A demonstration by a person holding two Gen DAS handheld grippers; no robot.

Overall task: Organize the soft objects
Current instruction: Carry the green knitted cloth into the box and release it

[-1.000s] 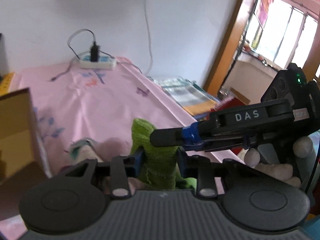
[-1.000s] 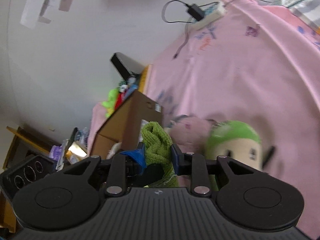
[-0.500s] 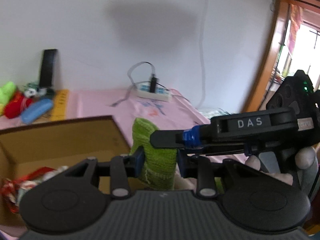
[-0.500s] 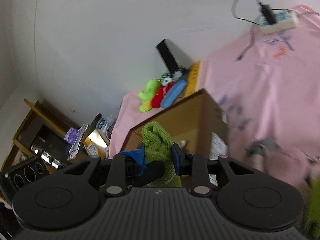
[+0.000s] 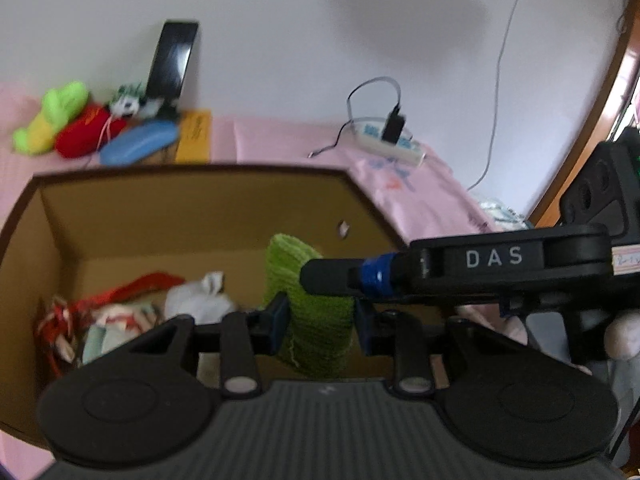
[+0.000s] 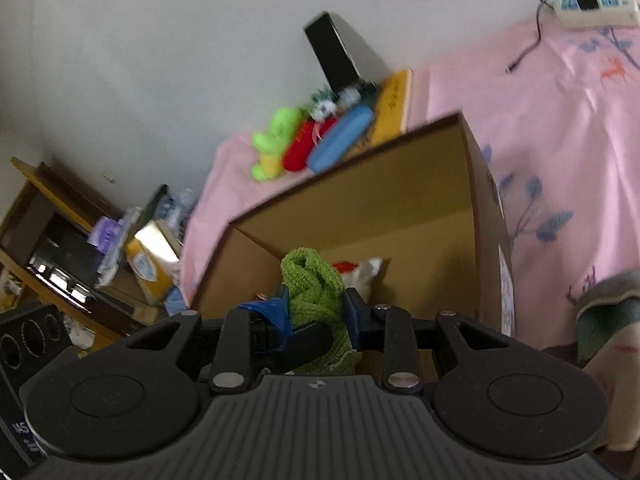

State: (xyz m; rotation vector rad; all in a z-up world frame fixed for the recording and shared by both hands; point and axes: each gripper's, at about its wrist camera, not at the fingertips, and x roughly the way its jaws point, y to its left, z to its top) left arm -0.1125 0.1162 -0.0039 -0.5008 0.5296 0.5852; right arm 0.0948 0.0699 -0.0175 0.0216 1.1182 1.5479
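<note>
A green knitted cloth (image 5: pixel 308 304) is pinched by both grippers at once and hangs over an open cardboard box (image 5: pixel 192 208). My left gripper (image 5: pixel 320 320) is shut on its lower part. My right gripper (image 6: pixel 316 312) is shut on the same cloth (image 6: pixel 316 284); its black finger (image 5: pixel 332 276) crosses in from the right in the left wrist view. Inside the box lie red and white soft items (image 5: pixel 132 304). The box also shows in the right wrist view (image 6: pixel 400 200).
The box stands on a pink sheet (image 5: pixel 400 200). Behind it by the wall lie green, red and blue soft toys (image 5: pixel 80 128) and a black device (image 5: pixel 172 60). A power strip (image 5: pixel 392 144) sits on the sheet. Cluttered shelves (image 6: pixel 72 248) are at the left.
Both grippers carried the green cloth from over the pink sheet and plush toys leftward to above the open box. Both stayed shut on it.
</note>
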